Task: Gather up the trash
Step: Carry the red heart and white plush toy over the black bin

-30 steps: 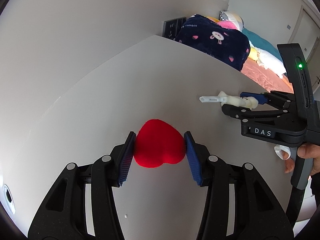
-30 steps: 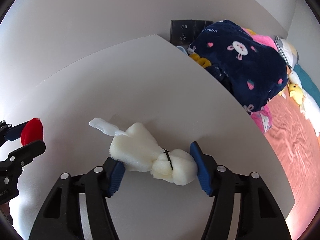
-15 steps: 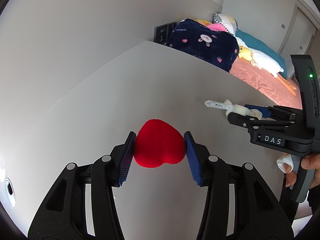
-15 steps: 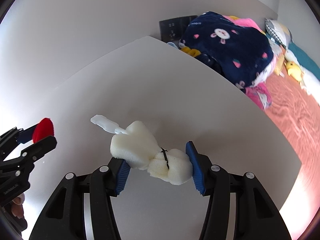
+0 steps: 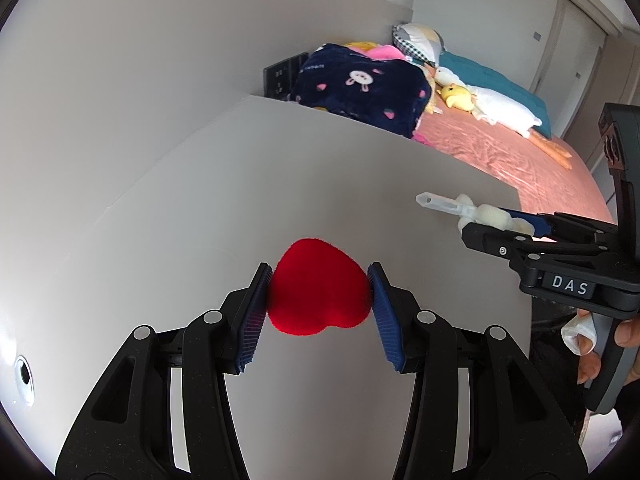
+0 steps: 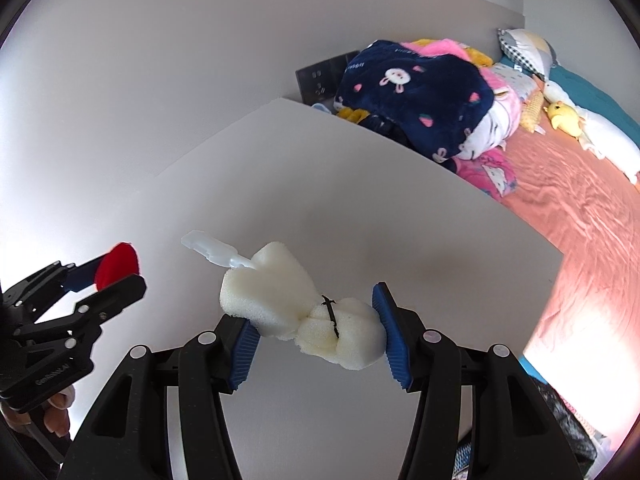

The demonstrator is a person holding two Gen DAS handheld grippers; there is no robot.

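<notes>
Both pieces of trash are picked up and held above the white desk: the left tongs clamp a red foam heart, the right tongs grip a white foam wad tied to a clear plastic stick. Next, probably, comes carrying them to a bin, which is not in view.

Fuzzy red heart, porous white foam, ribbed blue pads, matt white table
</notes>
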